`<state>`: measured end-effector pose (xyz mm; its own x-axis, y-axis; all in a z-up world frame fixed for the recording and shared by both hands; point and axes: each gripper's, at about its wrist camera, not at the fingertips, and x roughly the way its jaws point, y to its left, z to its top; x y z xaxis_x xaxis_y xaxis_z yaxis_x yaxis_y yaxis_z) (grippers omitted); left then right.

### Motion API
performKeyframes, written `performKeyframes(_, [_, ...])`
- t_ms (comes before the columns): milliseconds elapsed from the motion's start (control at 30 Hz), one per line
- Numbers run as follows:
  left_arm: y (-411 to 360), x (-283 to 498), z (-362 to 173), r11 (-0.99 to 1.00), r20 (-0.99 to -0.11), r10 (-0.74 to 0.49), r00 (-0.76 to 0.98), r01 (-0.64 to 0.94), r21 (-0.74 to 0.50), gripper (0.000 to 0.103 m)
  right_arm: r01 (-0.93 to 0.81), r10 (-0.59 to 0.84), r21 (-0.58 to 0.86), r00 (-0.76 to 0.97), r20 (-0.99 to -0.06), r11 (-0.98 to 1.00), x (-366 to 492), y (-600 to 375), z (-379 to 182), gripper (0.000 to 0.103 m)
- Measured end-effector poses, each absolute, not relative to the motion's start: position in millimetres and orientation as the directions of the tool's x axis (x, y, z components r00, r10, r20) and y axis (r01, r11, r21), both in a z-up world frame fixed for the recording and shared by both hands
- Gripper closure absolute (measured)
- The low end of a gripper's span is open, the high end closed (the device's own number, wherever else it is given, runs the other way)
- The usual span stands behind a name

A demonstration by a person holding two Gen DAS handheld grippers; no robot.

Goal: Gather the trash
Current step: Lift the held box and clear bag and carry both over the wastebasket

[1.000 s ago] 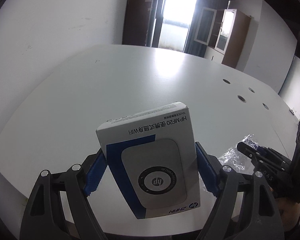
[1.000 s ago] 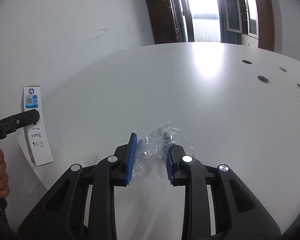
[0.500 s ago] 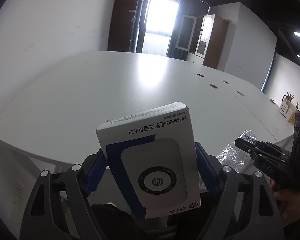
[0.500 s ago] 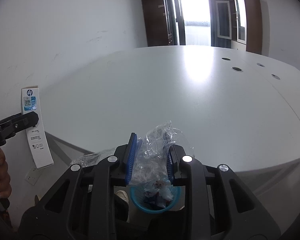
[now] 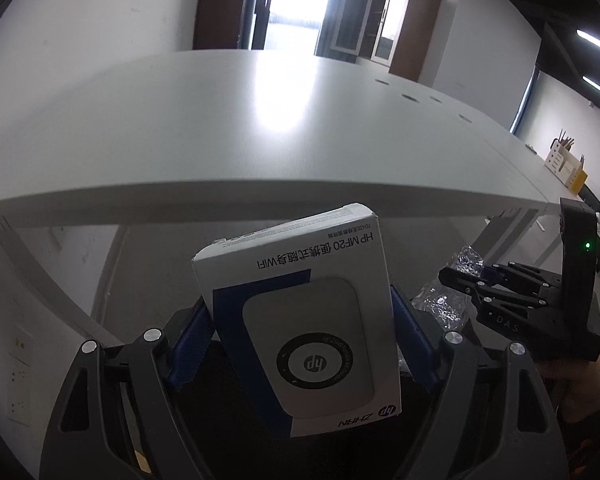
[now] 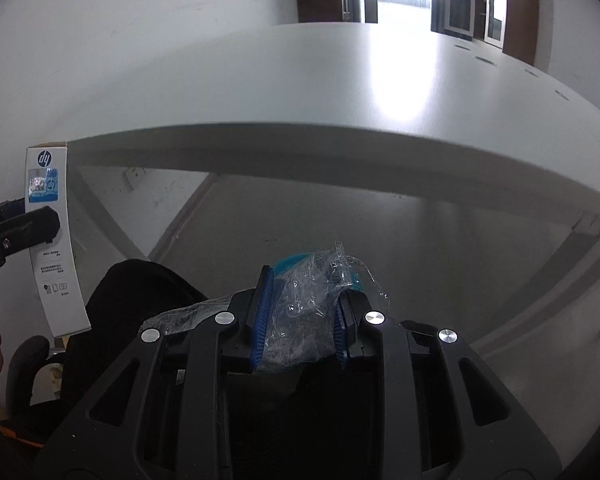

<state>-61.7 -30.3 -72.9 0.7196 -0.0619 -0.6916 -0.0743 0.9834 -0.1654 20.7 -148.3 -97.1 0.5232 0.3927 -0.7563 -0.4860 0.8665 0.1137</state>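
A white and blue HP box stands upright between the blue pads of my left gripper, which is shut on its two sides. Crumpled clear plastic wrap fills the gap of my right gripper, which is shut on it. The rim of a blue bin shows just behind the plastic, and the rest of the bin is hidden. In the left wrist view the right gripper carries the plastic at the right. The right wrist view has the box at its left edge.
The white table spans both views, its front edge above the grippers, with grey floor and slanted legs beneath. A black chair sits low on the left. Wall sockets are at the left; a hand holds the right gripper.
Both grippers drew back off the table and sank below its front edge, keeping their loads. The floor under the table came into view, and the blue bin appeared under the right gripper.
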Motion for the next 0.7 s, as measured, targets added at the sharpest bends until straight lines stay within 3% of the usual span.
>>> performKeyframes(433, [-27, 3, -196, 0.98, -0.827, -0.07, 0.558, -0.118, -0.163, 0.023, -0.403, 0.272, 0.099, 0.4, -0.875, 0.91, 68, -131, -210, 0.078])
performKeyframes(700, [-11, 66, -250, 0.983, -0.864, -0.071, 0.499, -0.111, -0.145, 0.023, -0.374, 0.209, 0.078, 0.324, -0.923, 0.924, 128, -106, -258, 0.078])
